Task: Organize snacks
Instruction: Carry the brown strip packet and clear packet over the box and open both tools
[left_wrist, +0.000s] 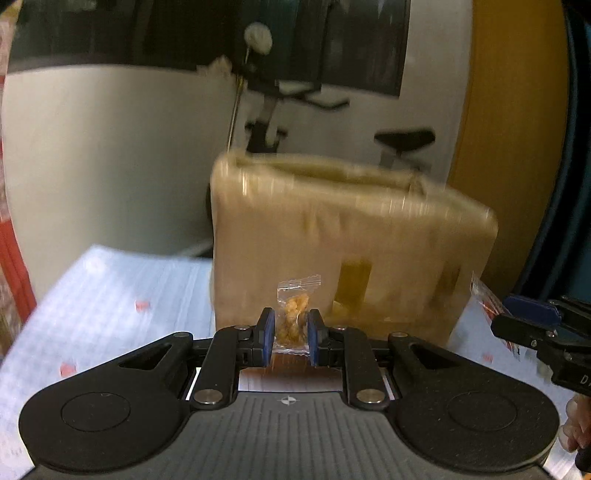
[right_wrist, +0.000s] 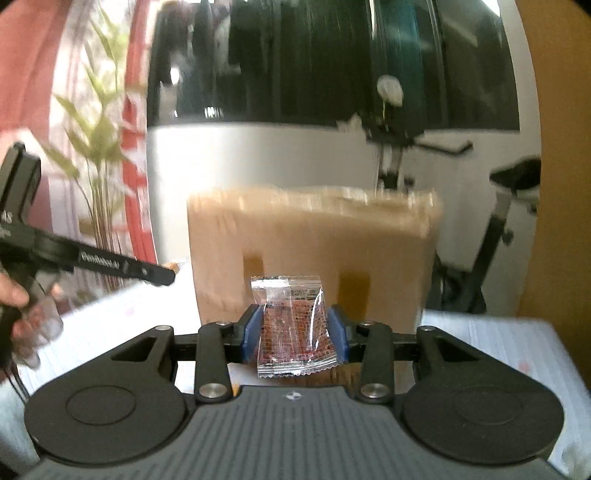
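My left gripper (left_wrist: 290, 326) is shut on a small clear packet of yellow-brown snack (left_wrist: 293, 319) and holds it upright in front of a beige woven basket (left_wrist: 351, 236). My right gripper (right_wrist: 294, 328) is shut on a clear packet of dark red snack (right_wrist: 293, 326), also in front of the basket (right_wrist: 314, 243). The right gripper with its red packet (left_wrist: 487, 299) shows at the right edge of the left wrist view. The left gripper's body (right_wrist: 85, 258) shows at the left of the right wrist view. The basket's inside is hidden.
The basket stands on a white table cover with small red marks (left_wrist: 110, 295). An exercise bike (left_wrist: 402, 140) stands behind the table by a white wall. A green plant (right_wrist: 96, 147) stands at the left in the right wrist view. A wooden panel (left_wrist: 509, 110) rises at the right.
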